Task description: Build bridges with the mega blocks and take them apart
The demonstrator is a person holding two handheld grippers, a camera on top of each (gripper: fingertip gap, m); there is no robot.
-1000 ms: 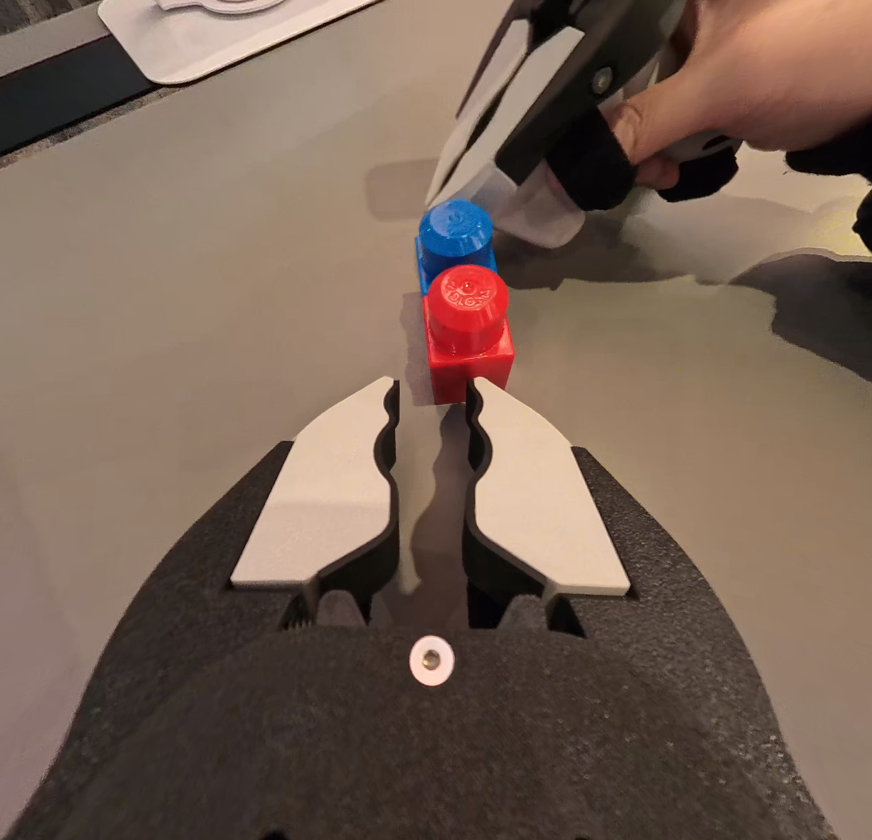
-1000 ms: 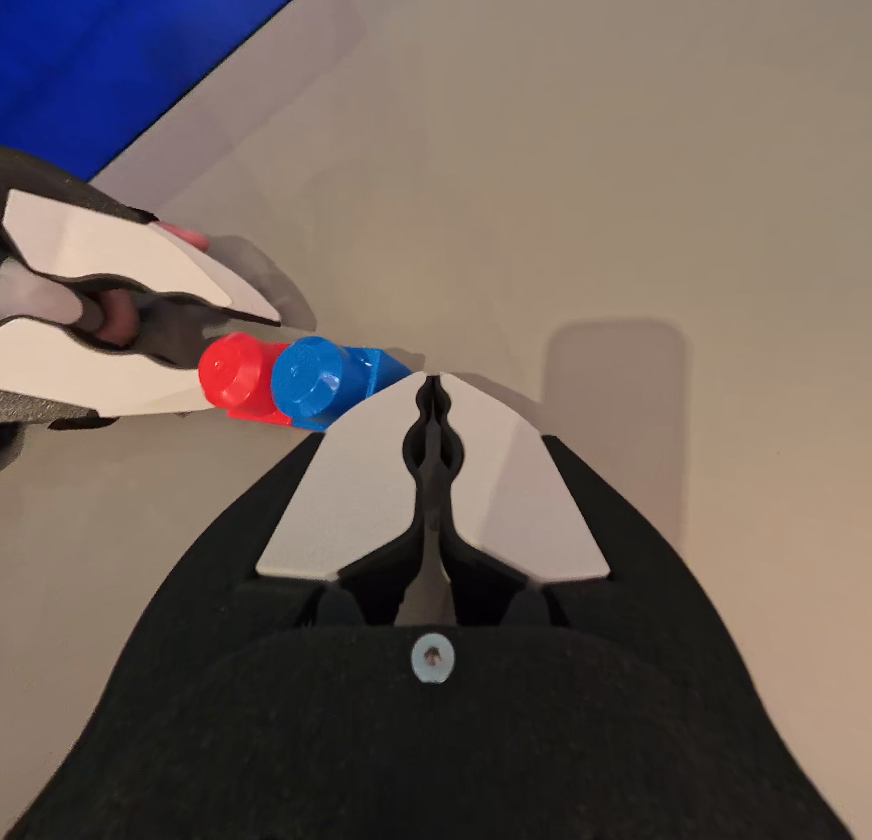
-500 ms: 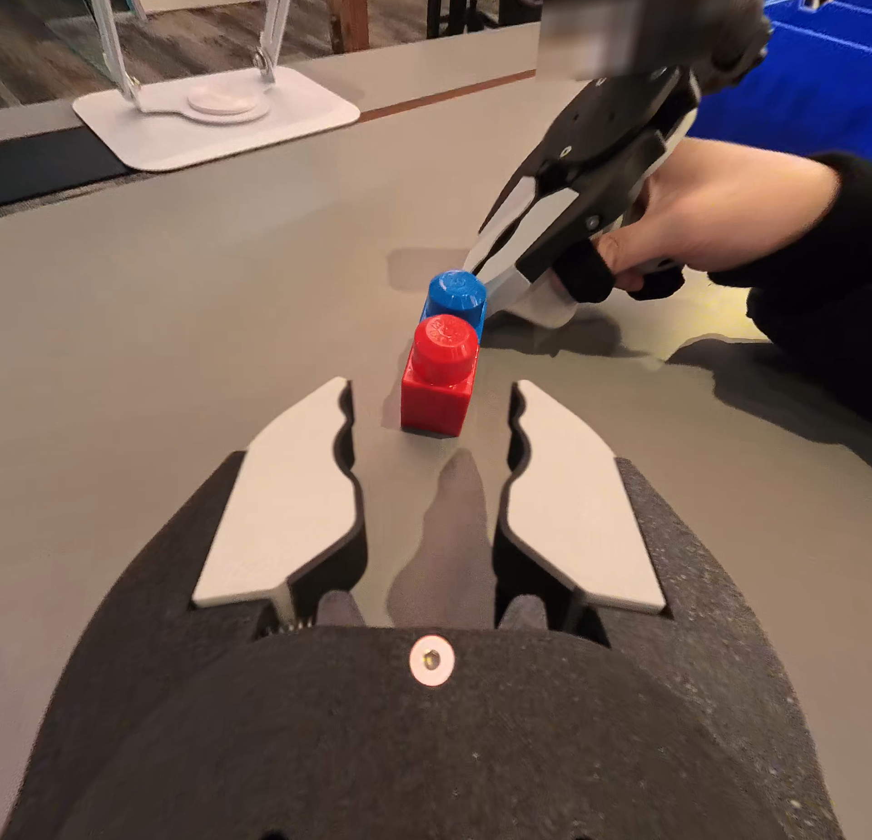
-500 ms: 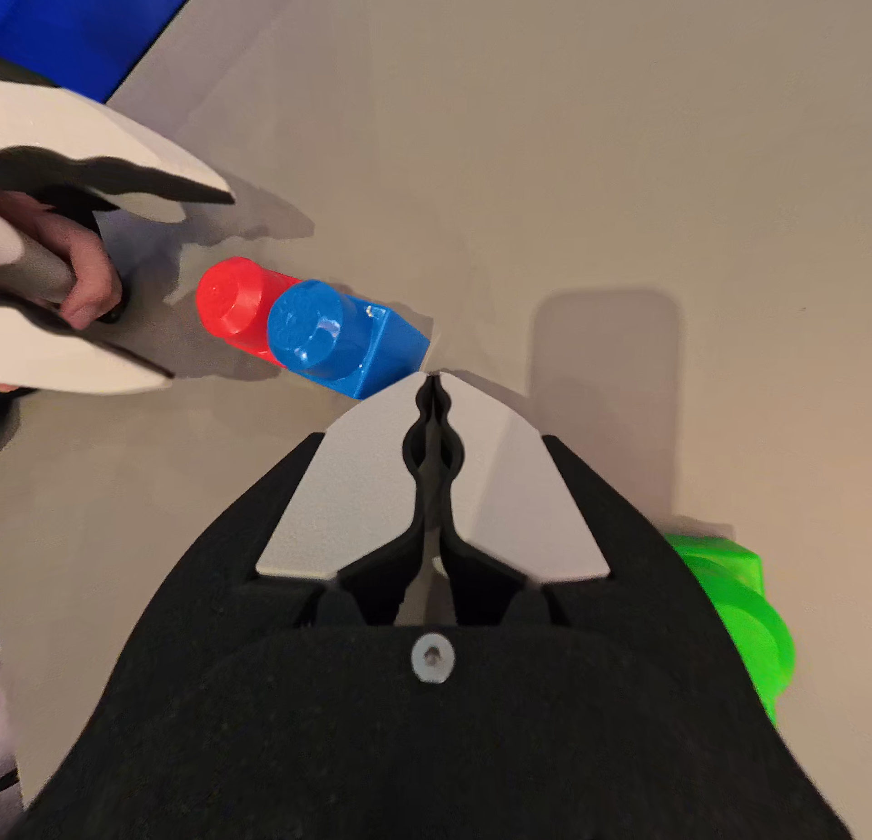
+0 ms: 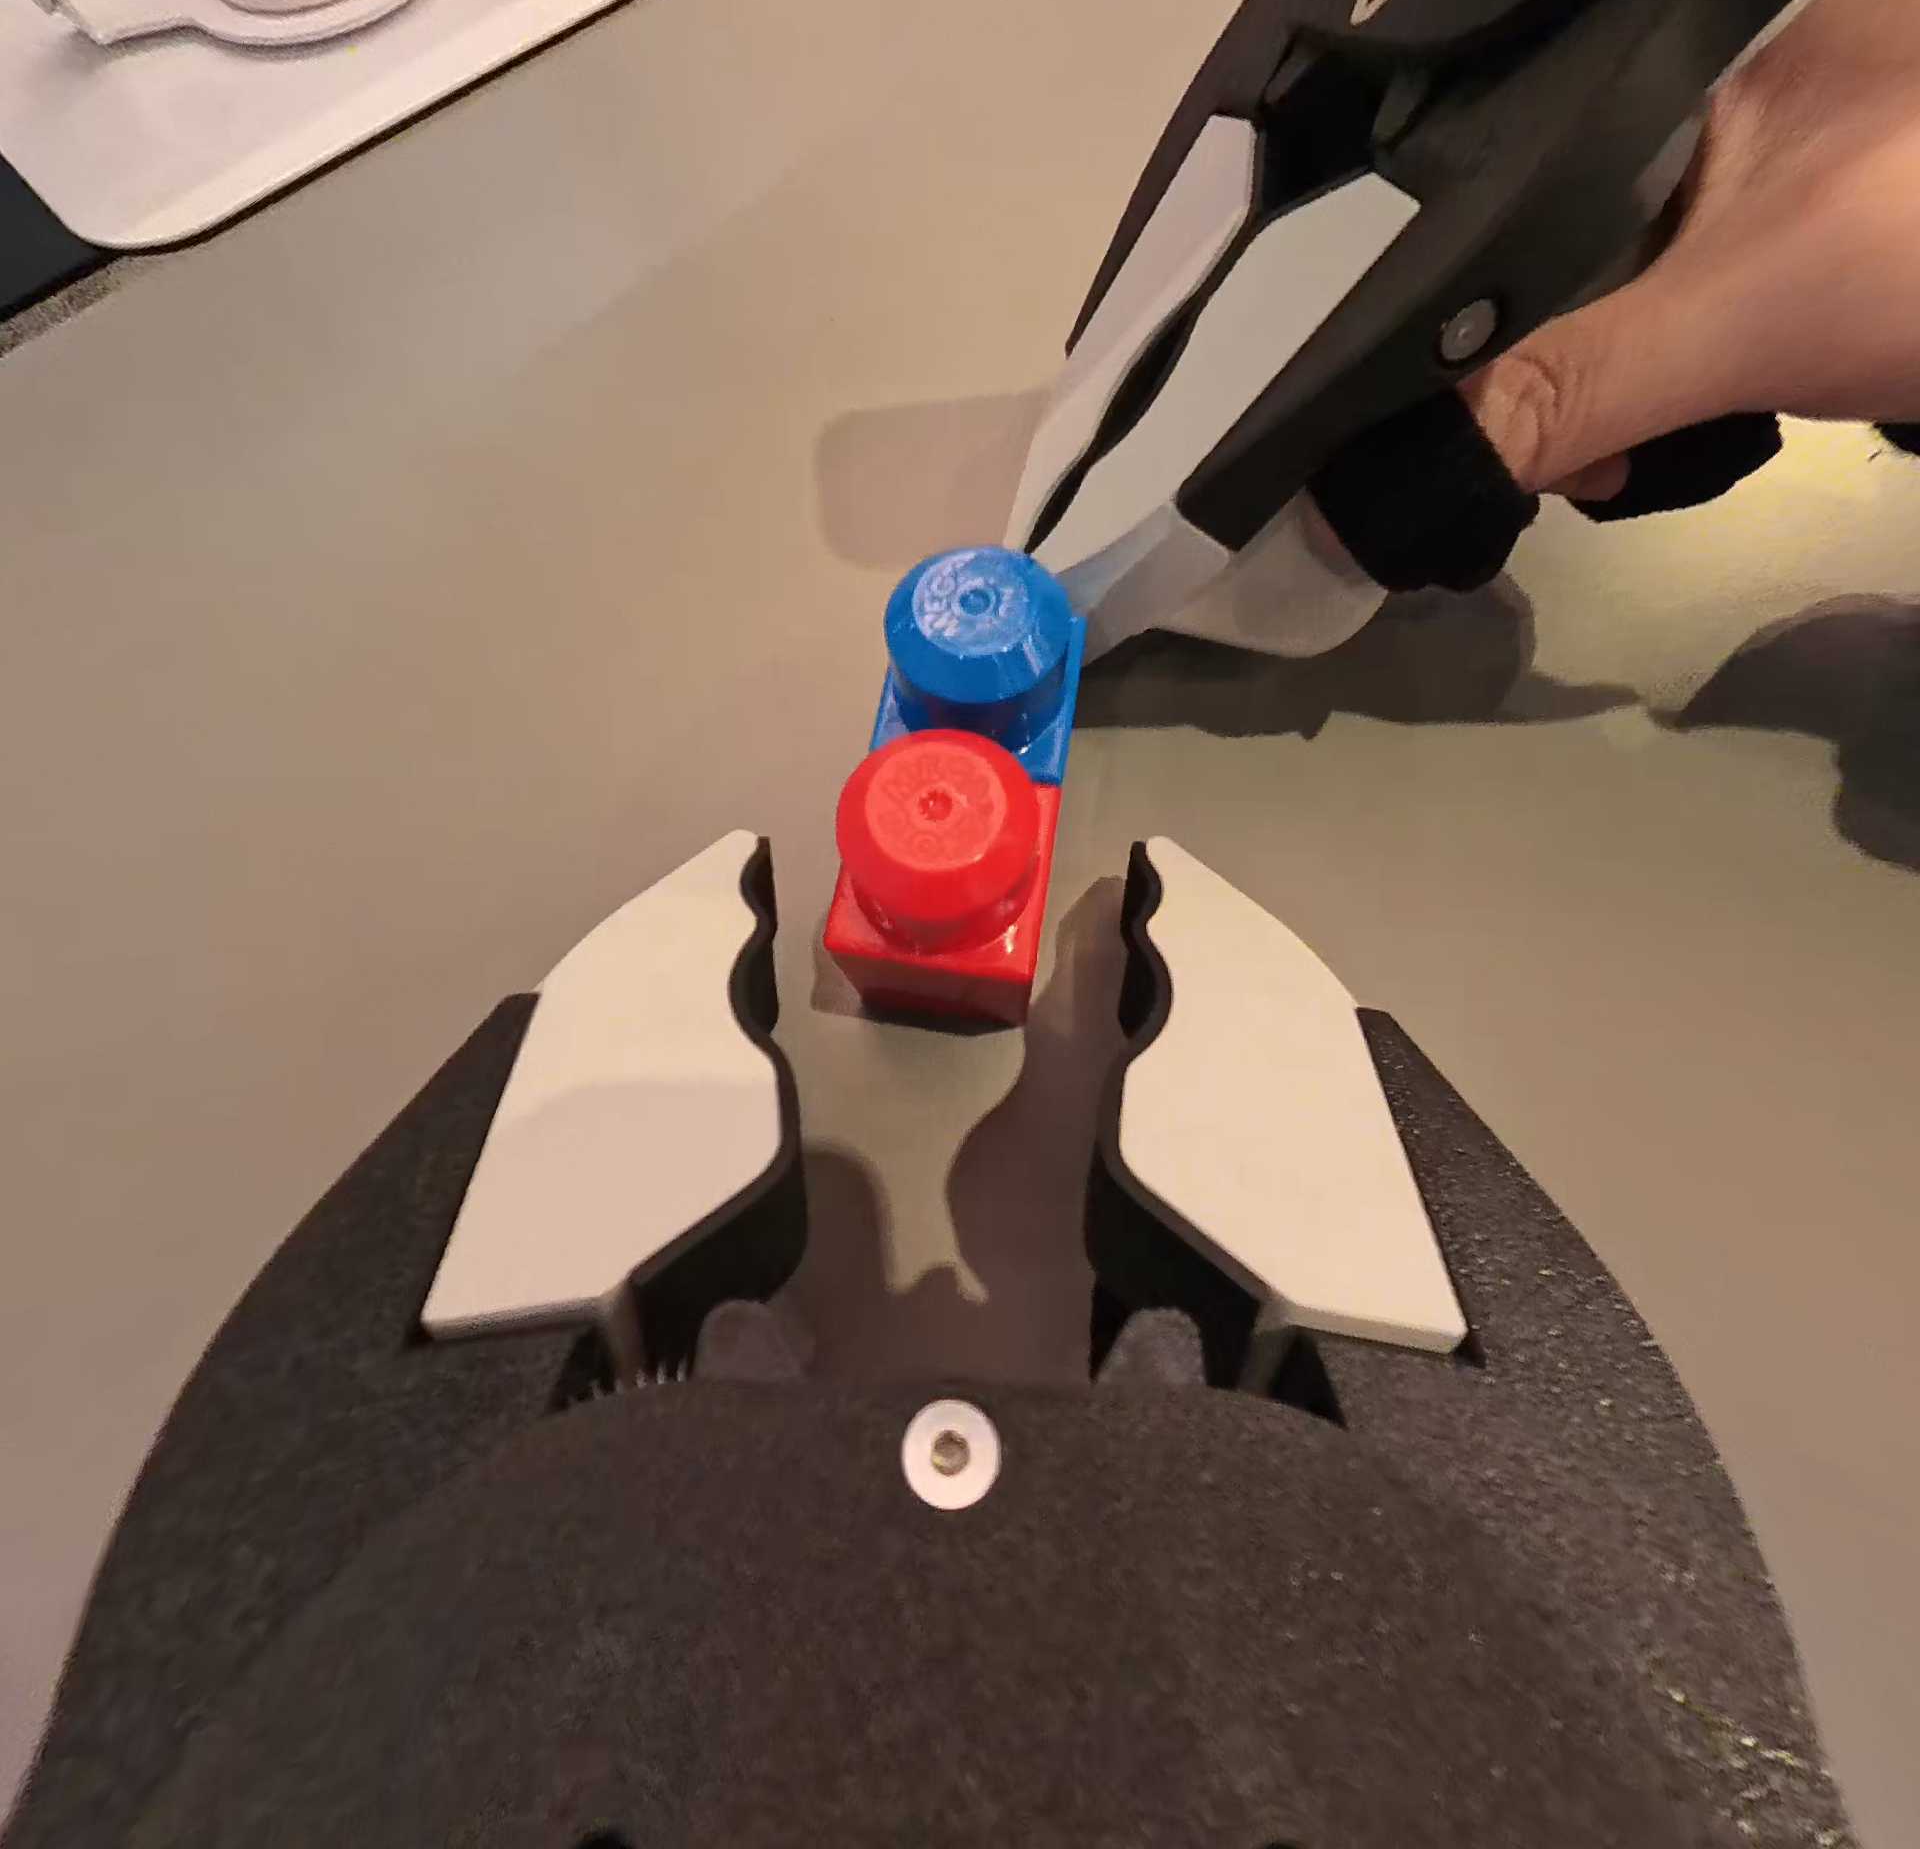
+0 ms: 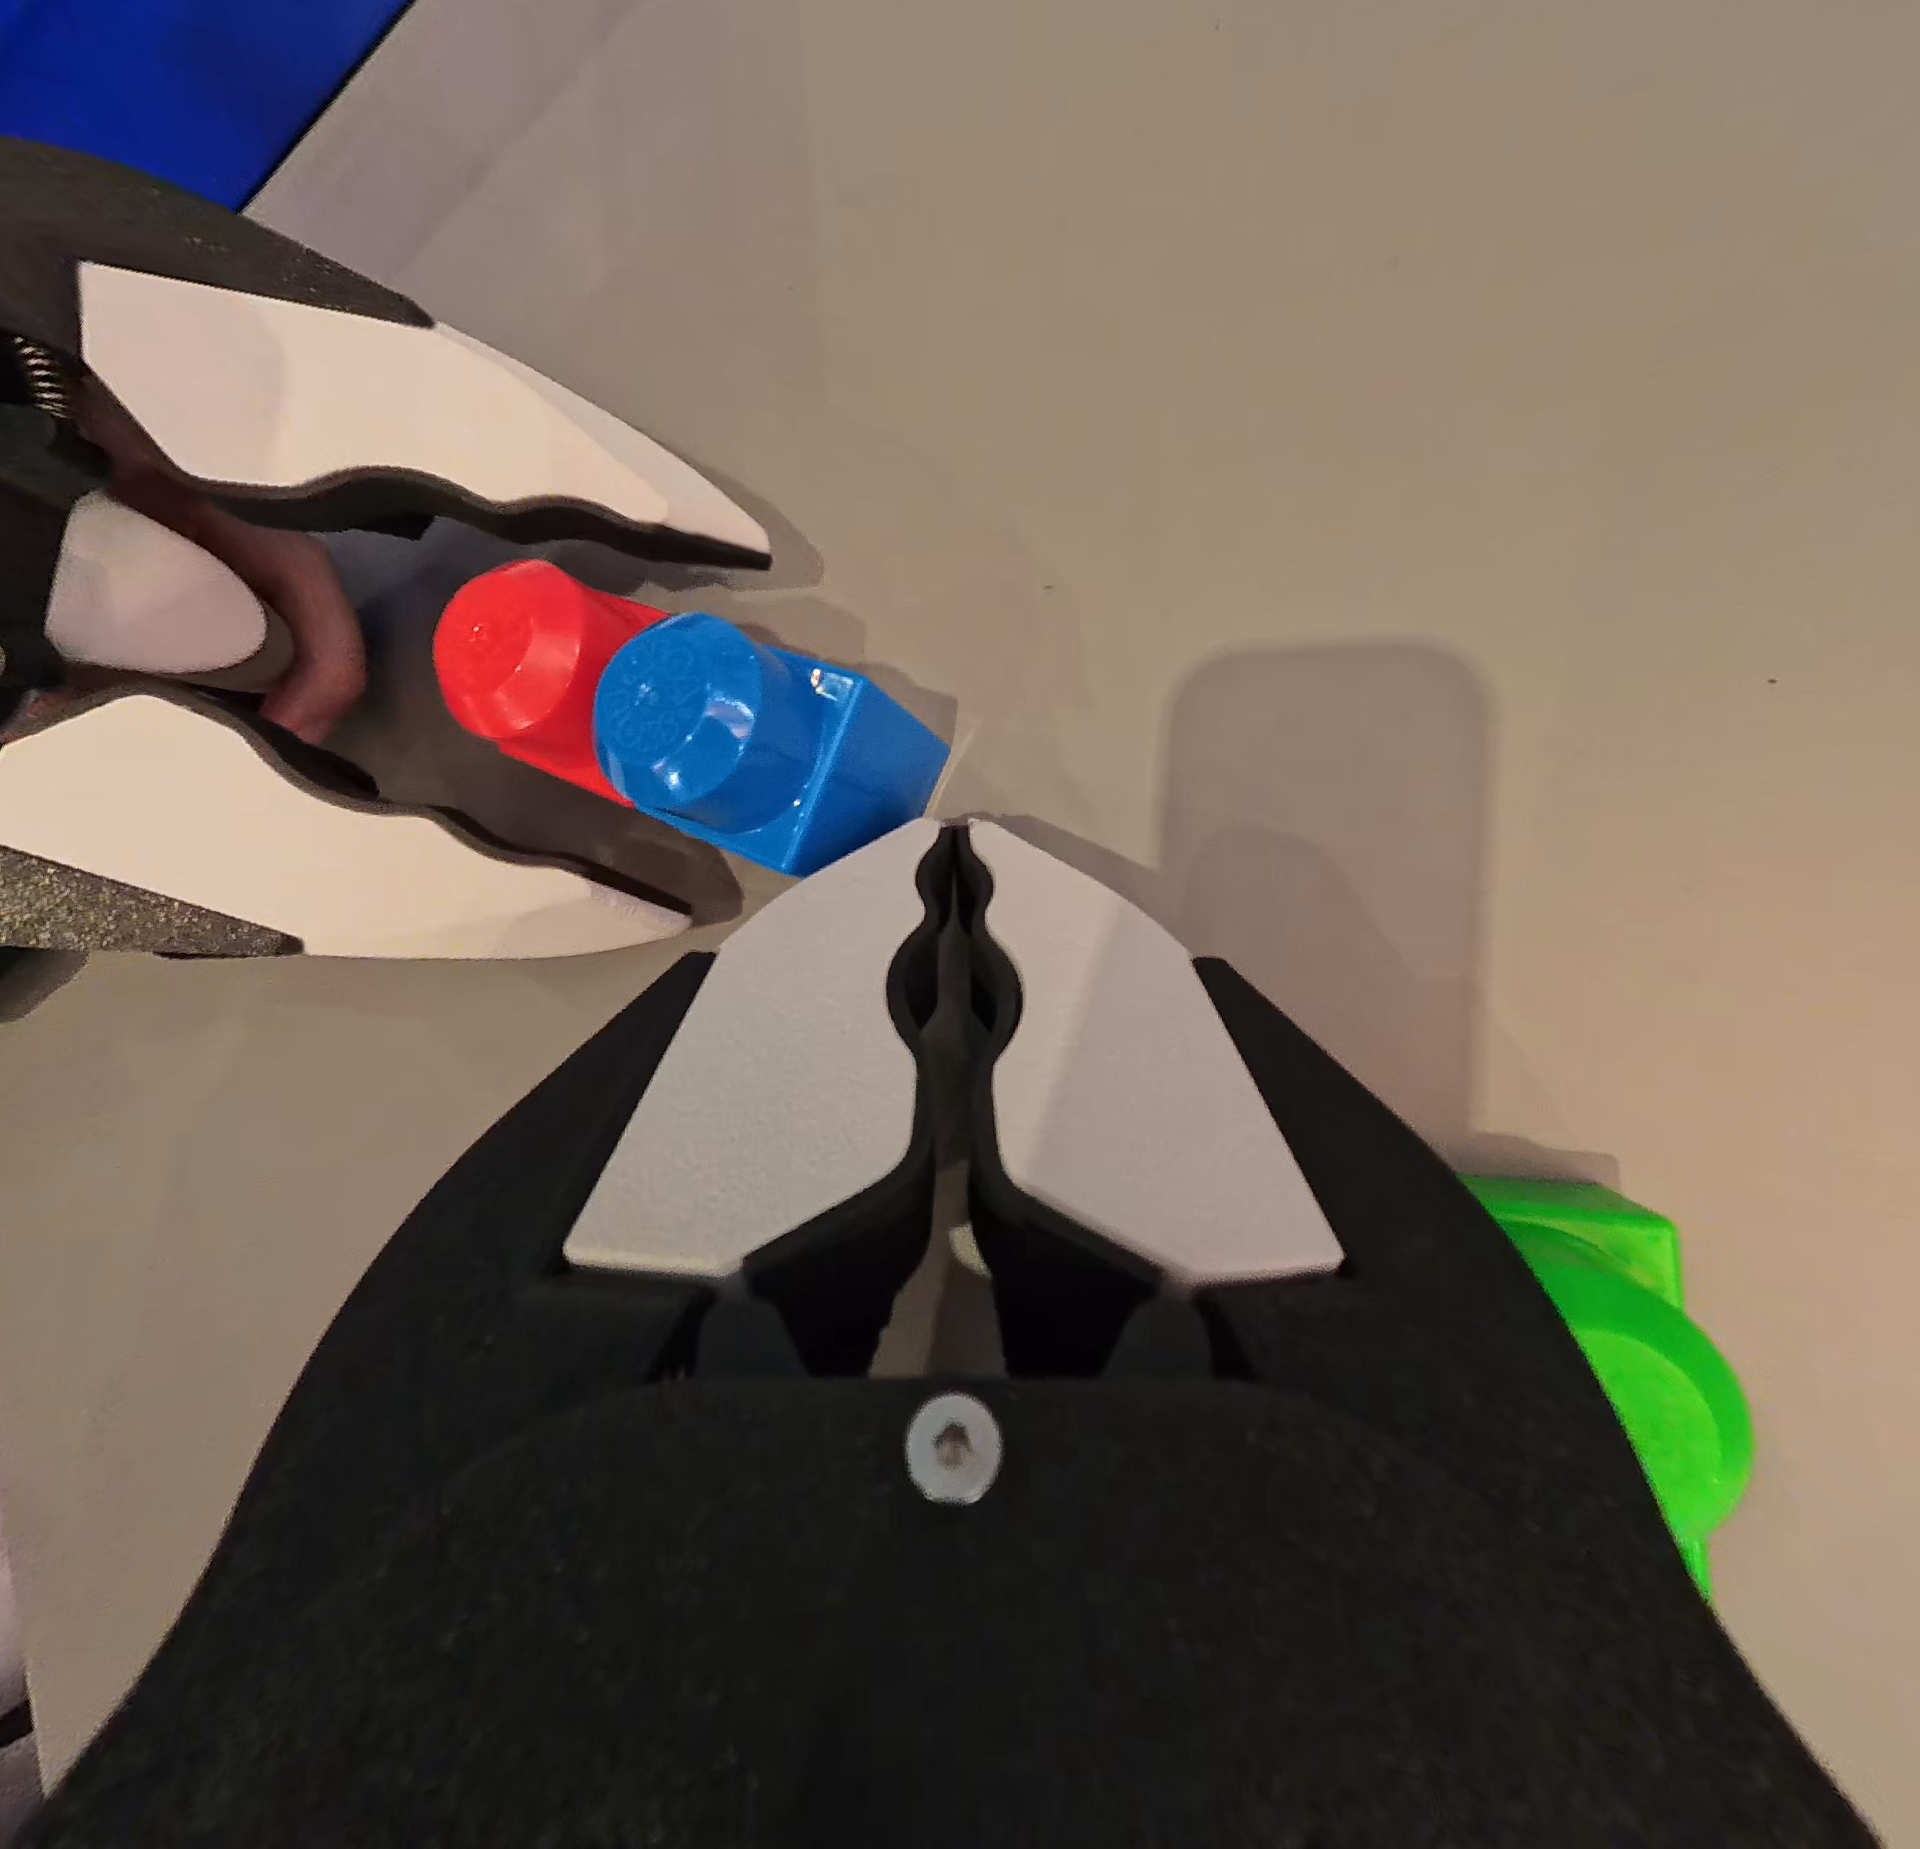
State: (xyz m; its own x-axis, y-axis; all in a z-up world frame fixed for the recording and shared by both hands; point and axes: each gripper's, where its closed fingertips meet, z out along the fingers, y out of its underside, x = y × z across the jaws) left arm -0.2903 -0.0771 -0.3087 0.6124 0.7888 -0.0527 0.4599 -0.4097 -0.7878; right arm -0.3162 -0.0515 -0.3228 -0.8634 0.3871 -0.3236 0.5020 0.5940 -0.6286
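A red block [image 5: 935,895] and a blue block [image 5: 977,646] stand side by side, touching, on the grey table [image 5: 416,656]. My left gripper [image 5: 951,849] is open, its fingertips on either side of the red block without touching it. My right gripper [image 6: 951,828] is shut and empty, its tip against the blue block [image 6: 769,750]. The right wrist view also shows the red block [image 6: 520,656] between the open fingers of the left gripper [image 6: 724,741]. In the left wrist view the right gripper [image 5: 1039,552] meets the blue block's far side.
A green block [image 6: 1621,1384] lies on the table to the right of my right gripper, partly hidden by it. A white flat stand base [image 5: 312,85] sits at the far left. A blue bin [image 6: 156,33] is beyond the table edge. A hand [image 5: 1766,293] holds the right gripper.
My left gripper has opened wider and come forward, so its fingers now flank the red block. My right gripper has stayed shut at the blue block.
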